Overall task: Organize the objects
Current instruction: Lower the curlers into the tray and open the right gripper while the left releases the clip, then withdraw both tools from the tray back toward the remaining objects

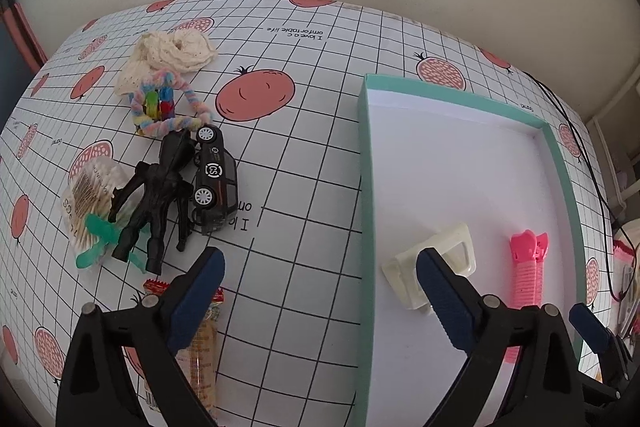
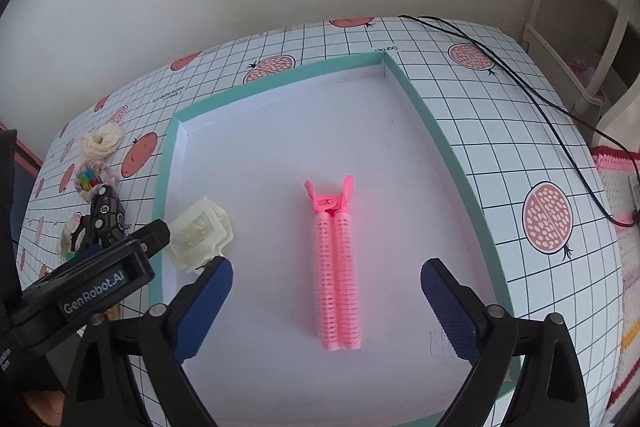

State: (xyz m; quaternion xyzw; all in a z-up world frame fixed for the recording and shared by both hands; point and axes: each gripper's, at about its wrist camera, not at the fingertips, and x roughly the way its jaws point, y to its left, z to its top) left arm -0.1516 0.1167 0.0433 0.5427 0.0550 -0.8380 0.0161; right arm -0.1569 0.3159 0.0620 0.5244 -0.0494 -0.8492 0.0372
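A teal-rimmed white box lid [image 1: 366, 163] [image 2: 424, 115] lies on the table. Inside it lie a pink hair roller clip [image 2: 336, 267] [image 1: 528, 267] and a cream plastic hook piece [image 1: 432, 273] [image 2: 200, 231]. My left gripper [image 1: 320, 267] is open and empty, straddling the box's left wall. My right gripper [image 2: 326, 279] is open and empty over the box, with the pink clip between its fingers but apart from them. Left of the box lie a black toy car [image 1: 214, 175], a black figure [image 1: 156, 195], a pastel pipe-cleaner toy [image 1: 168, 107], a cream crochet piece [image 1: 172, 55], cotton swabs [image 1: 88, 203] and a snack packet [image 1: 200, 343].
The table has a grid cloth with pomegranate prints [image 1: 256, 95]. A black cable [image 2: 520, 79] runs across its far right. A wall stands behind the table. A crocheted cloth [image 2: 620, 227] lies off the right edge.
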